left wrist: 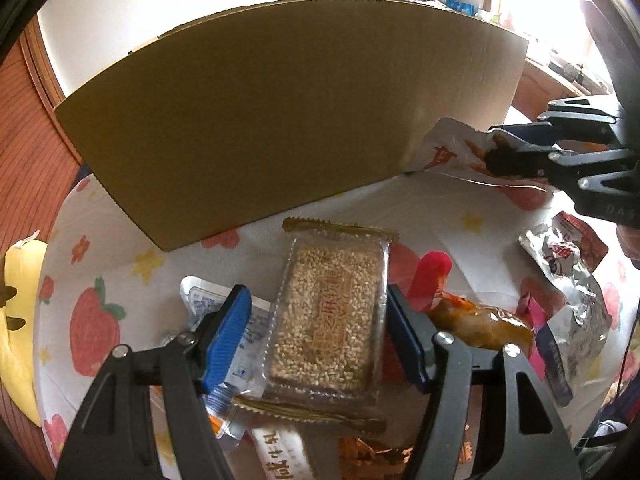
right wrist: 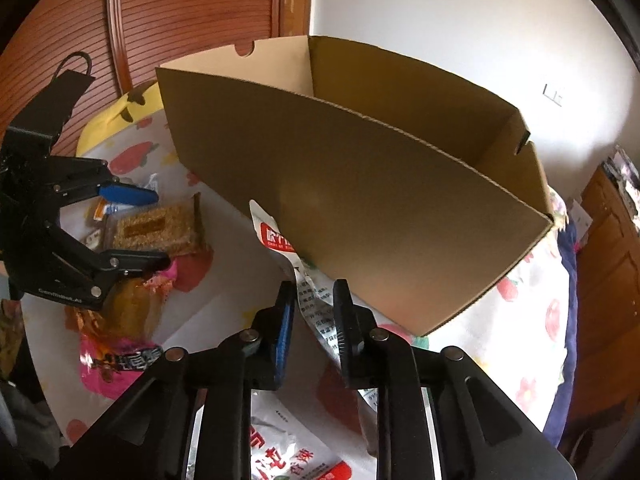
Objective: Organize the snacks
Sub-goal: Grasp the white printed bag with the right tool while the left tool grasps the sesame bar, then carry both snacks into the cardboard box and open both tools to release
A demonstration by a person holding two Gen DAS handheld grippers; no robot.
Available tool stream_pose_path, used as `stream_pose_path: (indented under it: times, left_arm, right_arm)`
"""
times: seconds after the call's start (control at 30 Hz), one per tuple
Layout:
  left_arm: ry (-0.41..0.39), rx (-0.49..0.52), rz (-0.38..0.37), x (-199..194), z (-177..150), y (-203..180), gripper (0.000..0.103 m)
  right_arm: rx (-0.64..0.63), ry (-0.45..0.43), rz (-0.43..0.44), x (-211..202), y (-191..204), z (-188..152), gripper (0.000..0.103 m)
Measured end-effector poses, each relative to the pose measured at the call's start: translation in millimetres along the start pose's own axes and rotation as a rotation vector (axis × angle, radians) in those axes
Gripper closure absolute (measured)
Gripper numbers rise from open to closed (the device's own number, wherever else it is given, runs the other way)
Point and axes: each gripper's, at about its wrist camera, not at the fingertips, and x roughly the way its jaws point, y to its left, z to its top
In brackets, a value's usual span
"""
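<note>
Sesame bar packet, clear wrap, is lying on the strawberry-print cloth between left gripper's apart jaws. Right gripper is clamping a white pouch beside the open cardboard box; contents unseen.

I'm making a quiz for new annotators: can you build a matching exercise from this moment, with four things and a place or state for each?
Things:
1. sesame bar pack
2. white sachet
3. cardboard box
4. yellow plush toy

Places or states:
A. standing open-topped on the cloth
B. between the left hand-held gripper's open jaws
C. at the cloth's edge, beside the box
D. pinched by the right hand-held gripper

Pairs: 1-B, 2-D, 3-A, 4-C
</note>
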Motion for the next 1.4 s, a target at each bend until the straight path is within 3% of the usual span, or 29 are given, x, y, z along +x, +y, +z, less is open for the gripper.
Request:
stream_pose_path:
  times: [0.1,0.23,0.6,1.4]
  left_arm:
    - [-0.007,0.002,-0.015,-3,-3,-1,0.051]
    - [-0.031,0.01,-0.004,-9,-7,-2,0.058]
    - [-0.146,-0.028,-0.015,-52,-20,6,0.059]
    - [-0.332,-0.043,0.007,-132,-18,-2,0.059]
  right_arm:
    - [-0.013,0.007,0.002,4,3,0,0.083]
    - [-0.014,0.001,-0.013,3,5,2,0.087]
    - [-0.003,-0.025,-0.061,-15,10,-3,0.096]
    - [0.001,-0.159,-0.166,-106,29,-2,0.097]
